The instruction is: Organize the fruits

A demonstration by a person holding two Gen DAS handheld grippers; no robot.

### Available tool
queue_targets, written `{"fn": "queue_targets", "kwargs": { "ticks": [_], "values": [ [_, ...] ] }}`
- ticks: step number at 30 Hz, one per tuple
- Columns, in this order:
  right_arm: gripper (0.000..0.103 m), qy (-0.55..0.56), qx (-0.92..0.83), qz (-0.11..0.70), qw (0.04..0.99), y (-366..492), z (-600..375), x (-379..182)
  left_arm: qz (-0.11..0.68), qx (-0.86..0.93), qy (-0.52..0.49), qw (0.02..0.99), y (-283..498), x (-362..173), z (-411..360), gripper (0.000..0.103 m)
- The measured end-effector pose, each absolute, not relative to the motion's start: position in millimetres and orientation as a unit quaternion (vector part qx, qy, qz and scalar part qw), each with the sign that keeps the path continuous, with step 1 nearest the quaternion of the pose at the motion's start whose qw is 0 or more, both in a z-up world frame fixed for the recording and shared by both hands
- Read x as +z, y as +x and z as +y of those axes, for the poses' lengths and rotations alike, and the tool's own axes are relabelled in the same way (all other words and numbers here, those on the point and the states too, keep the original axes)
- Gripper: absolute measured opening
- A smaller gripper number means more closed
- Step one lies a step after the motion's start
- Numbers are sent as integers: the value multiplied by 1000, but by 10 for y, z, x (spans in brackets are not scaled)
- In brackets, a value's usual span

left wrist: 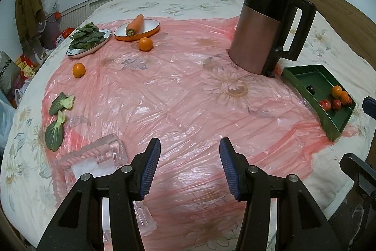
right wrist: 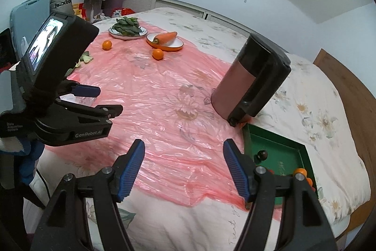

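Note:
Two oranges lie on the pink plastic sheet (left wrist: pixel 188 91): one orange (left wrist: pixel 145 44) (right wrist: pixel 157 54) is next to the orange bowl, the other orange (left wrist: pixel 78 70) (right wrist: pixel 107 45) is near the plate of greens. A green tray (left wrist: pixel 303 77) (right wrist: pixel 277 149) at the right holds small oranges (left wrist: pixel 339 92), red fruits (left wrist: pixel 329 105) and a dark fruit (left wrist: pixel 310 88). My left gripper (left wrist: pixel 190 147) (right wrist: pixel 103 100) hovers open over bare sheet, nothing between its fingers. My right gripper (right wrist: pixel 184 147) is open and empty too, beside the tray's left edge.
A tall copper and black kettle (left wrist: pixel 265 25) (right wrist: pixel 249 77) stands just behind the tray. At the far side a carrot (left wrist: pixel 135 24) rests in an orange bowl (left wrist: pixel 150 32) beside a plate of greens (left wrist: pixel 87 35). Loose leaves (left wrist: pixel 61 104) and a clear glass dish (left wrist: pixel 94 157) lie at the left.

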State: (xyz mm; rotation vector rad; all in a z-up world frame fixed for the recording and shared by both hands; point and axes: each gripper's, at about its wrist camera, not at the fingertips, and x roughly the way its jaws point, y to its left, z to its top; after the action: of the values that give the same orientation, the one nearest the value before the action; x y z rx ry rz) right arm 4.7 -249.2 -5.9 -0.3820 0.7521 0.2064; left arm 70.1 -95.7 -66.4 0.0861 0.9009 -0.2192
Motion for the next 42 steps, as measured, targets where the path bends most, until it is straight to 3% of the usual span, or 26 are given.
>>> {"fn": "queue_targets", "kwargs": {
  "ticks": [21, 30, 42],
  "values": [
    [103, -178, 114, 364, 907, 153, -2421, -101, 429, -91, 32, 898, 732, -653, -792, 46],
    [103, -105, 175, 356, 912, 551, -2219, -137, 417, -53, 8, 907, 931, -580, -161, 46],
    [103, -44, 246, 344, 905, 1682, -1633, -270, 409, -2, -3, 913, 1514, -585, 795, 46]
  ]
}}
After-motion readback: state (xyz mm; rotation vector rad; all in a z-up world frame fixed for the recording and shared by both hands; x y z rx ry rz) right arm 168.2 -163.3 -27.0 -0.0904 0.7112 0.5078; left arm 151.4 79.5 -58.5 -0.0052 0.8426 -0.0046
